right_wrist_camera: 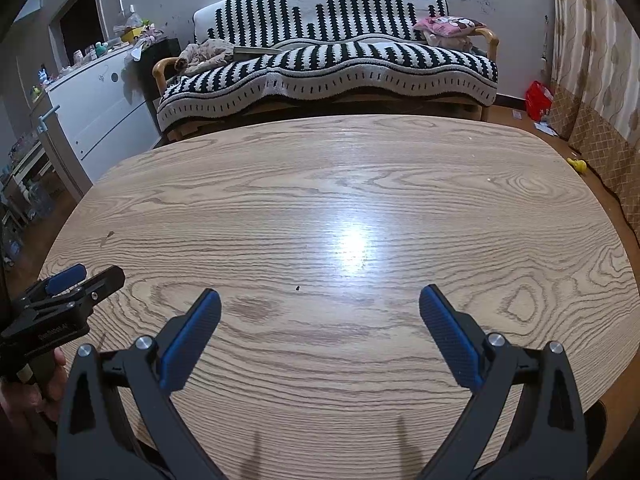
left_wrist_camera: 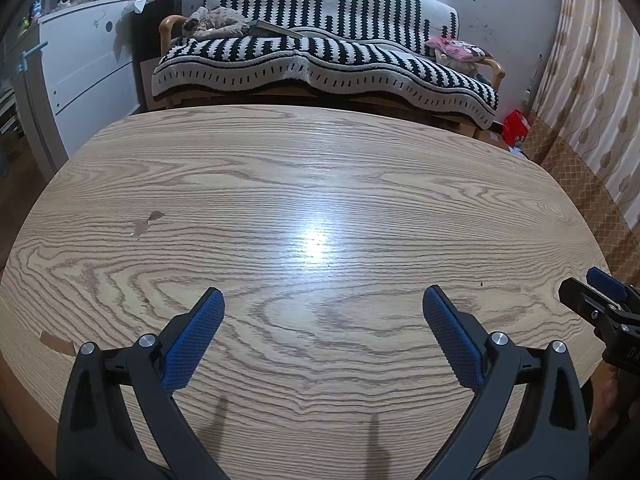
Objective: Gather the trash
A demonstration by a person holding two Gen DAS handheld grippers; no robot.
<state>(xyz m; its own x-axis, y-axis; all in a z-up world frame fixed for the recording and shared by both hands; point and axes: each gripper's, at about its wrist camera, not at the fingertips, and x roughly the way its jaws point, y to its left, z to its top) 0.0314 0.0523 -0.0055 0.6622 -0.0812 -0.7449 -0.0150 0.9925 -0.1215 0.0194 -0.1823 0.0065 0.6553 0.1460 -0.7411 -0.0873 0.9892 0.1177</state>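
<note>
My left gripper (left_wrist_camera: pixel 323 296) is open and empty, held low over the near part of a round wood-grain table (left_wrist_camera: pixel 280 184). My right gripper (right_wrist_camera: pixel 320 295) is open and empty too, over the same table (right_wrist_camera: pixel 280 184), to the right of the left one. The right gripper shows at the right edge of the left wrist view (left_wrist_camera: pixel 600 300); the left gripper shows at the left edge of the right wrist view (right_wrist_camera: pixel 76 284). No trash item lies on the tabletop; only a tiny dark speck (right_wrist_camera: pixel 297 288) and a chipped spot (left_wrist_camera: pixel 146 222) show.
A sofa with a black-and-white blanket (left_wrist_camera: pixel 320 56) stands behind the table. A white dresser (left_wrist_camera: pixel 84 64) is at the left, a curtain (left_wrist_camera: pixel 592 92) at the right. A red bag (right_wrist_camera: pixel 538 100) and a yellow object (right_wrist_camera: pixel 577 165) lie on the floor at the right.
</note>
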